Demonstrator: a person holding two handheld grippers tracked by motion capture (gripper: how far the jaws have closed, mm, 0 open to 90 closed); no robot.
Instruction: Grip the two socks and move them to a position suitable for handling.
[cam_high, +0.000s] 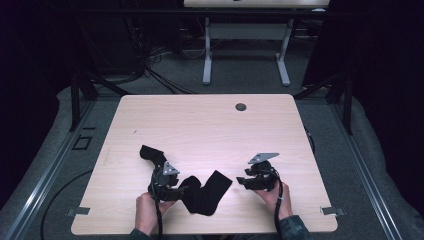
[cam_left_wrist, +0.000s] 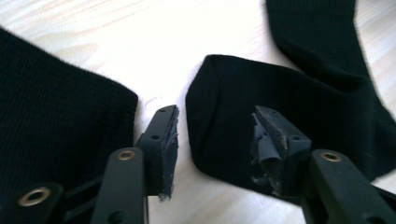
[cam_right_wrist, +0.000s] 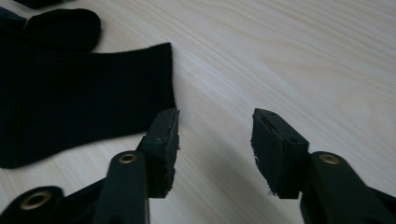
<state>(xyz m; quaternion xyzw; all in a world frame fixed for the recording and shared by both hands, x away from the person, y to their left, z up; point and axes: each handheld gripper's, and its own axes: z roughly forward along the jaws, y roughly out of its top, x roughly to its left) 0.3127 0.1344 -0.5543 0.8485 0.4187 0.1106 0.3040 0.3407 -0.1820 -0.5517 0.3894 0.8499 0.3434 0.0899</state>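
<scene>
Black sock fabric lies on the light wooden table (cam_high: 210, 130) near its front edge. One stretch (cam_high: 151, 153) runs back and left. A wider folded stretch (cam_high: 207, 192) lies to the right of my left gripper (cam_high: 176, 188). In the left gripper view, the left gripper (cam_left_wrist: 215, 135) is open, with a folded sock corner (cam_left_wrist: 233, 93) between its jaws and under the right pad (cam_left_wrist: 268, 140); another sock piece (cam_left_wrist: 56, 116) lies to the left. My right gripper (cam_high: 243, 181) (cam_right_wrist: 215, 140) stands open above bare wood, just right of a sock cuff (cam_right_wrist: 93, 102).
A round cable hole (cam_high: 241, 106) sits near the table's far edge. Metal clips (cam_high: 79, 211) (cam_high: 332, 210) mark the front corners. Beyond the table stand another table's white legs (cam_high: 207, 60) and floor cables. Dark frame posts flank both sides.
</scene>
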